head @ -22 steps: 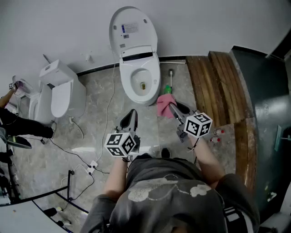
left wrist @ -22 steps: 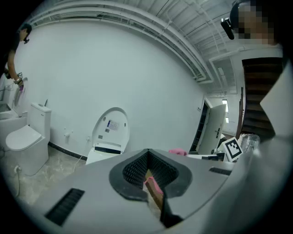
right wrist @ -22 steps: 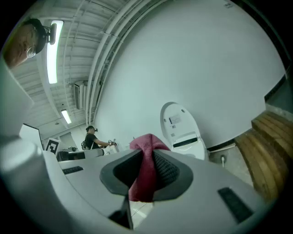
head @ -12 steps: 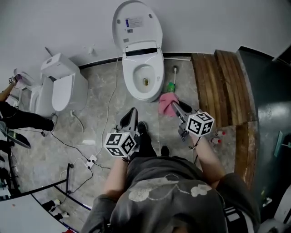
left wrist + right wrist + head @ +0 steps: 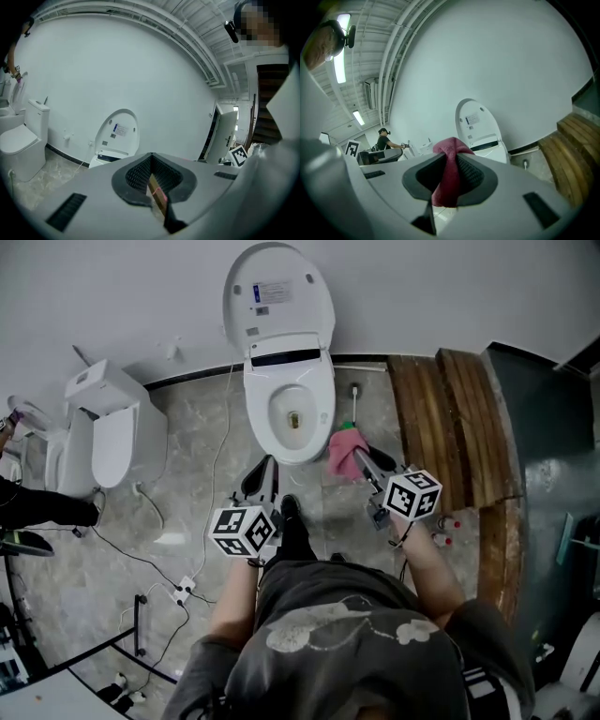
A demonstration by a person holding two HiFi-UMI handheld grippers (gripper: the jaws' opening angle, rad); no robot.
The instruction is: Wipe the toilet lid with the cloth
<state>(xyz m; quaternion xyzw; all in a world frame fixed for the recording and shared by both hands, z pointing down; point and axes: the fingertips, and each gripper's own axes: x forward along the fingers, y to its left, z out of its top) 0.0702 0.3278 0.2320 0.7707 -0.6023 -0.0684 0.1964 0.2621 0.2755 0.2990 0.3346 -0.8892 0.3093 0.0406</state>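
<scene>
Your right hand-held gripper (image 5: 364,461) is clamped on the pink cloth (image 5: 341,454). Your left hand-held gripper (image 5: 262,476) is closed and empty, facing the raised toilet lid (image 5: 278,296).

Holding both arms out in front, tipped down a little: left gripper (image 5: 267,465) squeezed closed, right gripper (image 5: 362,457) pinching the cloth (image 5: 341,450).

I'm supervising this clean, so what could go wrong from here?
The lid stands raised over the open bowl; the cloth, pinched in the right gripper, might slip and fall in. A cable trails across the floor by the person's foot, a possible trip.
</scene>
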